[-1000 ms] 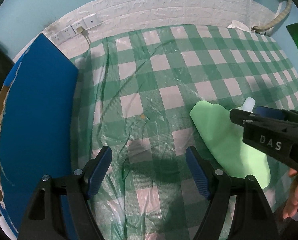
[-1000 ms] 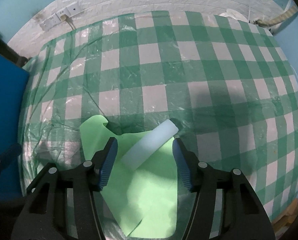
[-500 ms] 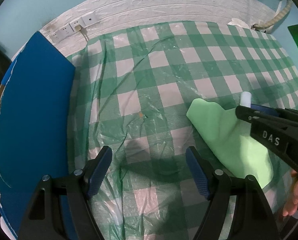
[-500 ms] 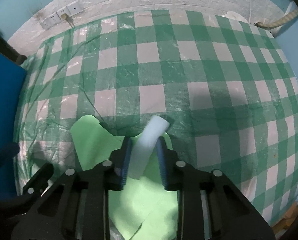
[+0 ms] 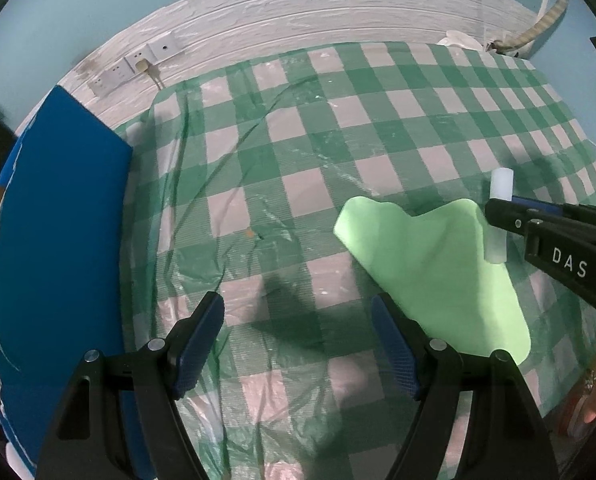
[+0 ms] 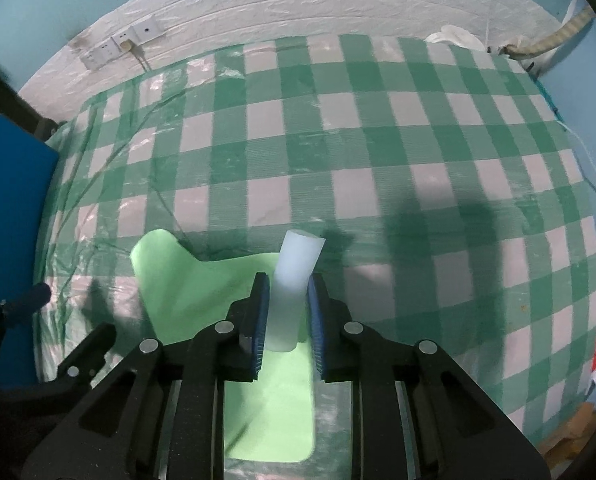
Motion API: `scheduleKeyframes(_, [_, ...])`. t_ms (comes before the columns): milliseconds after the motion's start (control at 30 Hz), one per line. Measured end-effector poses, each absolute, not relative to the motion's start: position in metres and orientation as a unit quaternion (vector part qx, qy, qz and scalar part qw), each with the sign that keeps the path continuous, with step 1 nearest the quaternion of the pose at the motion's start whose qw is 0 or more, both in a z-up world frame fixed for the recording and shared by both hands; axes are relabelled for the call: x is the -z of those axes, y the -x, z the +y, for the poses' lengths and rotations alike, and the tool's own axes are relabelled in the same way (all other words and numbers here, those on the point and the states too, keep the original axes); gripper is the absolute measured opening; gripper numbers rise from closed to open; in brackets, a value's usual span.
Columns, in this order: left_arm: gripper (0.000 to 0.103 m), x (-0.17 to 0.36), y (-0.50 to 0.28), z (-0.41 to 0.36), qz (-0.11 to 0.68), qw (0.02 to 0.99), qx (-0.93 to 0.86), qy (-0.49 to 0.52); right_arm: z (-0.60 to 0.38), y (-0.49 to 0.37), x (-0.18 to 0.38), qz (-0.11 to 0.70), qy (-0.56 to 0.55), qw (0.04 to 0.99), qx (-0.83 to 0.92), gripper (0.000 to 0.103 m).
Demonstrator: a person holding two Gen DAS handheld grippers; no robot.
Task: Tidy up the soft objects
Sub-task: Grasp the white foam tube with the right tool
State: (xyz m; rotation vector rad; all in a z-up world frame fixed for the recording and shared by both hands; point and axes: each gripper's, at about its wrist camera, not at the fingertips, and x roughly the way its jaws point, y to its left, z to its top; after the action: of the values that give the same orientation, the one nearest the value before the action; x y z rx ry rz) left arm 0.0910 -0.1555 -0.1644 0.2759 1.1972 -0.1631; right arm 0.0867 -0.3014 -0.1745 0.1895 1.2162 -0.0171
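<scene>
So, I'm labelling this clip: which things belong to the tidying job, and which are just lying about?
Part of the job:
- white foam cylinder, clamped in the right hand-held gripper
- green foam sheet lying under it
- left hand-held gripper, open and empty

Just lying about:
- blue board
- wall sockets
- checked tablecloth

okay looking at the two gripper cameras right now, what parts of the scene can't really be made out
- Near end of the white foam roll: right wrist view, sunk between the right gripper jaws, which have just been closing on it.
- Near edge of the green sheet: same view, covered by the gripper body.
- Blue board: left wrist view, cut off by the left picture edge.
- Wall sockets: left wrist view, too small for detail.
</scene>
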Motion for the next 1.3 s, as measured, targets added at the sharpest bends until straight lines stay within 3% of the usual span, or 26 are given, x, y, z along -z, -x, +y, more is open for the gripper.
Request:
scheduleKeyframes(500, [0.081,0.170,-0.083,-0.190,0.578,0.795,0.135,-0.121,-0.324,-0.077,0.174,0.579,-0.069,0.812,0.032,0.019])
scheduleKeyframes(633, [0.086,0.170,-0.085,-0.198,0.580,0.792,0.150,-0.119,-0.330,-0.075,0.175,0.582,-0.080,0.808,0.044,0.036])
scheduleKeyframes(733, [0.086,0.171,-0.085,-0.204,0.581,0.789,0.162,-0.115,-0.335,-0.074,0.179,0.586,-0.093,0.803,0.045,0.041])
scheduleKeyframes(1233, [0.085,0.196,-0.067,-0.237,0.593,0.765,0.197,-0.153,-0.349,-0.065,0.172,0.579,-0.108,0.806,0.051,0.043])
scheduleKeyframes(1300, [0.077,0.194,-0.067,-0.237,0.589,0.769,0.198,-0.151,-0.350,-0.064,0.172,0.579,-0.108,0.806,0.051,0.043])
